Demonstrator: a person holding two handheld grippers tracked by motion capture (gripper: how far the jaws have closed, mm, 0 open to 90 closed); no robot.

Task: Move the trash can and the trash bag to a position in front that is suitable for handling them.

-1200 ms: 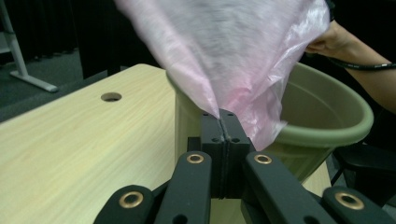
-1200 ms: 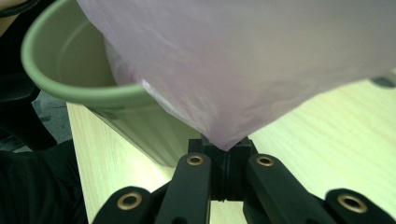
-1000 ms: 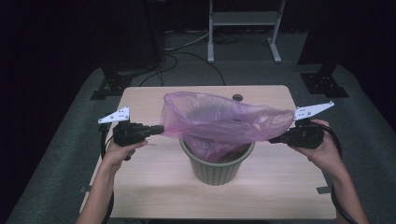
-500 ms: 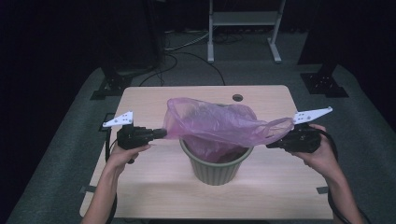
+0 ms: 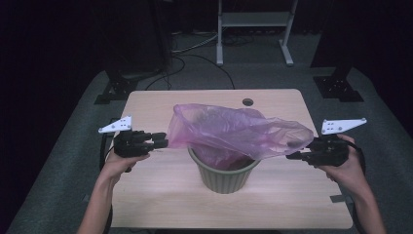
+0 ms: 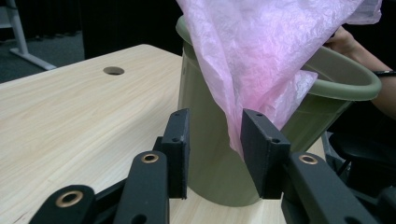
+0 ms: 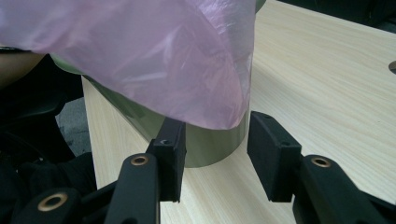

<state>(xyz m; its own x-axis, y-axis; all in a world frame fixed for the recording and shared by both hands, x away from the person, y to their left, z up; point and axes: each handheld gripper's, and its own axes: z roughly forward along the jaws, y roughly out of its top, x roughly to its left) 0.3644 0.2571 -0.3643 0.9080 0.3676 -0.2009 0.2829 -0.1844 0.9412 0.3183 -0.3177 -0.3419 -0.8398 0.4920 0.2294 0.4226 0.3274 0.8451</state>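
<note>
We have a pink plastic bag (image 5: 238,134) draped over and into a green bin (image 5: 225,173) that stands near the middle of the table (image 5: 146,204), a little toward our near edge. The bag's mouth is stretched sideways, so its long axis runs left to right across the table, parallel to the near edge, with one end toward each of our hands. Our left gripper (image 5: 159,140) sits at the bag's left end, near the table's left edge; in the left gripper view its jaws have just been opening and now stand partly apart, with a hanging fold of the bag (image 6: 261,70) dropping into the gap between them and lying against the inner face of the right-hand jaw, though the pads do not press on it. Our right gripper (image 5: 294,156) sits at the bag's right end, toward the table's right edge; its jaws too have just been opening and stand moderately wide, and in the right gripper view the bag's rounded lip (image 7: 187,70) hangs just above the gap and brushes the top of the left-hand jaw, again unclamped. So both hands have let go, and the film rests on its own over the bin's rim (image 6: 345,79). We judge that the next move turns on this: each end of the bag lies straight ahead of its own jaws, the left end nearer to a fresh grip.
</note>
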